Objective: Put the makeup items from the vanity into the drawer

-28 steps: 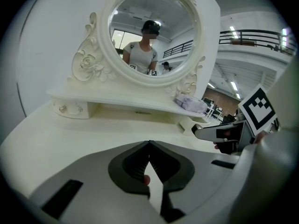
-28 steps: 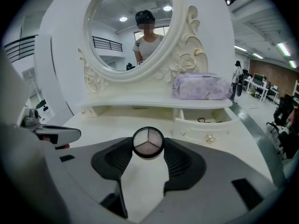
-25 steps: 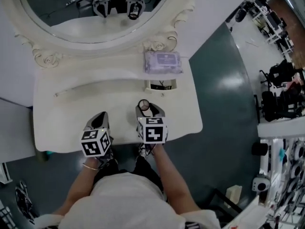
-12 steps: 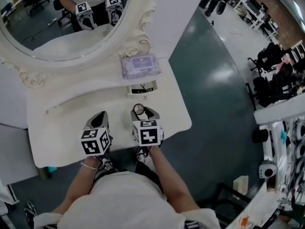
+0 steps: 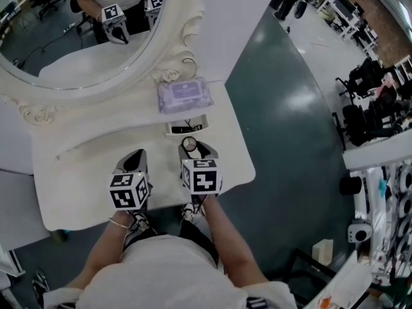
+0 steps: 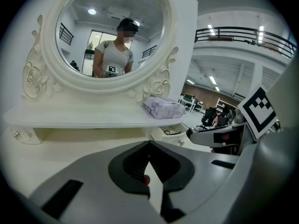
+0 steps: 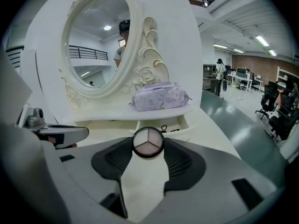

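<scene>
My right gripper [image 5: 192, 148] is shut on a round compact [image 5: 189, 145] with a three-part pink pan. The compact [image 7: 148, 143] sits between the jaw tips, held over the white vanity top [image 5: 84, 172]. Just beyond it is the small open drawer [image 5: 190, 132] under the shelf, with a black cord inside. In the right gripper view the drawer [image 7: 187, 124] lies straight ahead. To the compact's left, my left gripper [image 5: 133, 156] hovers over the top. Its jaw tips [image 6: 149, 144] meet. A small red spot shows in the slit behind them, and I cannot tell what it is.
A purple wipes pack [image 5: 183, 95] lies on the shelf above the drawer. The oval mirror [image 5: 77, 37] in its ornate frame rises behind. The vanity's right edge [image 5: 248, 163] drops to dark floor. Desks and chairs [image 5: 367, 114] stand far right.
Both grippers have moved toward the vanity's right end. The compact now sits closer to the open drawer. The right gripper's grip is unchanged.
</scene>
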`<action>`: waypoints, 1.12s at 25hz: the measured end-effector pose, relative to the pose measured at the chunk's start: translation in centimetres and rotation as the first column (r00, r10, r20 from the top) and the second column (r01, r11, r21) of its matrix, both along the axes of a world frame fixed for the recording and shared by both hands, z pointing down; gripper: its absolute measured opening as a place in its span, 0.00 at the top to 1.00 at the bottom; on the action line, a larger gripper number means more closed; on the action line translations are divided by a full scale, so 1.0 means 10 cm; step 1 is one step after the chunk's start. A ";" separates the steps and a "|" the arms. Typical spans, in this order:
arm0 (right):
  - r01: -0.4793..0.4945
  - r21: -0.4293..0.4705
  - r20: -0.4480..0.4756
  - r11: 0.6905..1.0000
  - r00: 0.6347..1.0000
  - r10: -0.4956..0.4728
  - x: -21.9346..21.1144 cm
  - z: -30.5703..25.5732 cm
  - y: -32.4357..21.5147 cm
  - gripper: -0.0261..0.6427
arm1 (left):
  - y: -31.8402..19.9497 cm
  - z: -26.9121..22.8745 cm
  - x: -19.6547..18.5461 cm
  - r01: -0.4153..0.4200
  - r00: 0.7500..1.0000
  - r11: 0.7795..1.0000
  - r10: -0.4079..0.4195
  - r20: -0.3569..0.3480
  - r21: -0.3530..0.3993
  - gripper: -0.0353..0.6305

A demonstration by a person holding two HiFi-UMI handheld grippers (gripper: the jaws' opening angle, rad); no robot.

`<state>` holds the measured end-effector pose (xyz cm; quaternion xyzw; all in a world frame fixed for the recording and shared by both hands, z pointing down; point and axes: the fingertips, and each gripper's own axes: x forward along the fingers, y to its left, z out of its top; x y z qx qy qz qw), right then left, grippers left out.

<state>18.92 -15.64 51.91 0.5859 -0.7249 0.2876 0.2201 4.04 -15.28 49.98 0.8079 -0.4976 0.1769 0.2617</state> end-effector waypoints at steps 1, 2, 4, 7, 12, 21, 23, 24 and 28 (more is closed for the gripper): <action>-0.001 0.002 0.003 1.000 1.000 0.001 0.03 -0.01 -0.04 0.64 | -0.03 0.00 0.03 -0.002 1.000 1.000 0.002 0.002 -0.001 0.94; -0.001 0.004 0.001 1.000 1.000 0.001 0.06 -0.03 -0.09 0.64 | -0.06 0.00 0.05 -0.004 1.000 1.000 0.004 0.005 -0.001 0.94; 0.004 0.010 -0.008 1.000 1.000 -0.004 0.12 -0.05 -0.18 0.64 | -0.12 -0.01 0.10 -0.005 1.000 1.000 0.005 0.010 0.000 0.94; 0.013 0.016 -0.029 1.000 0.999 -0.013 0.22 -0.08 -0.31 0.64 | -0.18 0.00 0.17 0.005 1.000 1.000 -0.005 0.007 -0.002 0.94; 0.043 -0.006 -0.078 0.999 0.996 -0.043 0.32 -0.05 -0.51 0.64 | -0.25 0.08 0.20 0.035 0.999 0.999 -0.035 0.000 -0.025 0.94; 0.146 -0.126 -0.162 0.981 0.973 -0.165 0.37 0.14 -0.65 0.64 | -0.41 0.27 0.14 0.119 0.993 0.991 -0.120 -0.012 -0.060 0.94; 0.160 -0.145 -0.161 0.976 0.970 -0.182 0.38 0.17 -0.66 0.64 | -0.46 0.29 0.13 0.135 0.991 0.989 -0.136 -0.018 -0.061 0.94; 0.164 -0.153 -0.158 0.975 0.970 -0.188 0.38 0.19 -0.66 0.64 | -0.48 0.30 0.12 0.143 0.989 0.988 -0.144 -0.020 -0.062 0.94; 0.166 -0.178 -0.144 0.970 0.971 -0.192 0.39 0.19 -0.67 0.64 | -0.53 0.32 0.09 0.168 0.985 0.983 -0.170 -0.028 -0.068 0.94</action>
